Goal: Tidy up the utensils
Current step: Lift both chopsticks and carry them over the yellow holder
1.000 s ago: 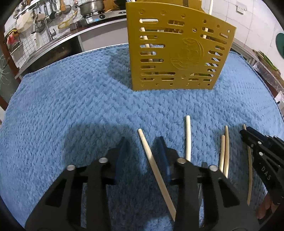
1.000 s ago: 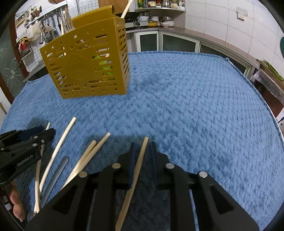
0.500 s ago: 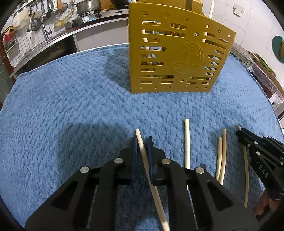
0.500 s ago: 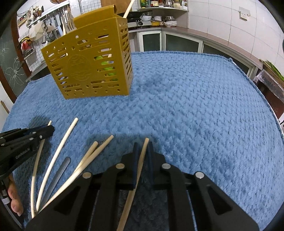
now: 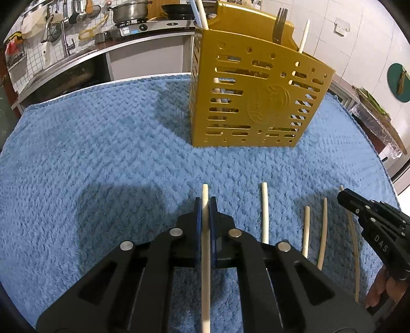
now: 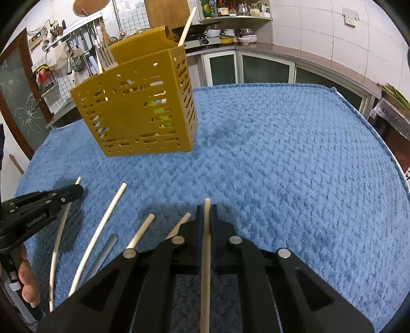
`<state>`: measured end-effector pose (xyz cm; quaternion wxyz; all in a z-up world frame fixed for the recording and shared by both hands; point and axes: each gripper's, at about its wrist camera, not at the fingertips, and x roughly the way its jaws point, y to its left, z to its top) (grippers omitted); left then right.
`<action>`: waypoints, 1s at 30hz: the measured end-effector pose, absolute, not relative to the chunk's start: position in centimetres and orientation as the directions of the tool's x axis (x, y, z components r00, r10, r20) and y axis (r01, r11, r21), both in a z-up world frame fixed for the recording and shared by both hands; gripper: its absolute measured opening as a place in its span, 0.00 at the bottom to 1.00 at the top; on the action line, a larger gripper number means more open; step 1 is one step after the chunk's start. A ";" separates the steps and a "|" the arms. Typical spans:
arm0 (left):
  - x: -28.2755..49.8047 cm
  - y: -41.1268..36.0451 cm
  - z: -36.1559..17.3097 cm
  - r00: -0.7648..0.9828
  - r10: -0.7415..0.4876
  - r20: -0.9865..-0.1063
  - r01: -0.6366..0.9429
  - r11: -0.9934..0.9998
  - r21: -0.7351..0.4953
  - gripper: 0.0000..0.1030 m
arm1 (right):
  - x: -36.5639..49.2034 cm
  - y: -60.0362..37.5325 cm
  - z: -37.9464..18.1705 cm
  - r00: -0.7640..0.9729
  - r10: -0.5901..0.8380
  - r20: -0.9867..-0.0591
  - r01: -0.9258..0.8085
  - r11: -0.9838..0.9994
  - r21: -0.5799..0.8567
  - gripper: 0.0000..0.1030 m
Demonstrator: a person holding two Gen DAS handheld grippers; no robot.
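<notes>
My left gripper (image 5: pixel 205 202) is shut on a pale chopstick (image 5: pixel 205 243) and holds it above the blue towel (image 5: pixel 102 153). My right gripper (image 6: pixel 206 210) is shut on a wooden chopstick (image 6: pixel 205 256), also lifted. A yellow slotted utensil holder (image 5: pixel 256 97) stands upright ahead; it also shows in the right wrist view (image 6: pixel 138 115), with a fork (image 6: pixel 103 57) and chopsticks inside. Several loose chopsticks (image 5: pixel 265 212) lie on the towel between the grippers, seen too in the right wrist view (image 6: pixel 102 225). A grey utensil handle (image 6: pixel 105 251) lies among them.
The right gripper (image 5: pixel 376 230) shows at the right of the left wrist view, and the left gripper (image 6: pixel 38 207) at the left of the right wrist view. A kitchen counter with a stove and pot (image 5: pixel 130 12) is behind. The towel's edge (image 6: pixel 358 107) lies to the right.
My left gripper closed on the pale chopstick and lifted it, straightening it. My right gripper, still shut on its chopstick, rose too. The holder looks farther and lower in both views.
</notes>
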<state>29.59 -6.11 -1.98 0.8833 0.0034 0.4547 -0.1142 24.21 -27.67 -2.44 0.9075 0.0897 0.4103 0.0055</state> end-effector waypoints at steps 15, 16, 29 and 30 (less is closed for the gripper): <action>27.9 -5.4 1.9 0.637 -0.306 -0.707 0.260 0.949 -0.177 0.04 | 23.2 -28.8 0.1 0.763 0.163 -0.625 0.029 0.958 0.286 0.05; 27.8 -5.3 2.2 0.642 -0.311 -0.701 0.263 0.948 -0.180 0.04 | 23.1 -28.9 0.3 0.769 0.168 -0.617 0.023 0.957 0.289 0.05; 26.6 -4.5 5.9 0.703 -0.347 -0.620 0.297 0.936 -0.188 0.04 | 21.8 -28.9 4.7 0.854 0.153 -0.498 -0.011 0.961 0.277 0.05; 26.5 -4.4 6.4 0.713 -0.349 -0.608 0.299 0.936 -0.187 0.04 | 21.7 -28.8 5.4 0.867 0.150 -0.475 -0.018 0.963 0.270 0.05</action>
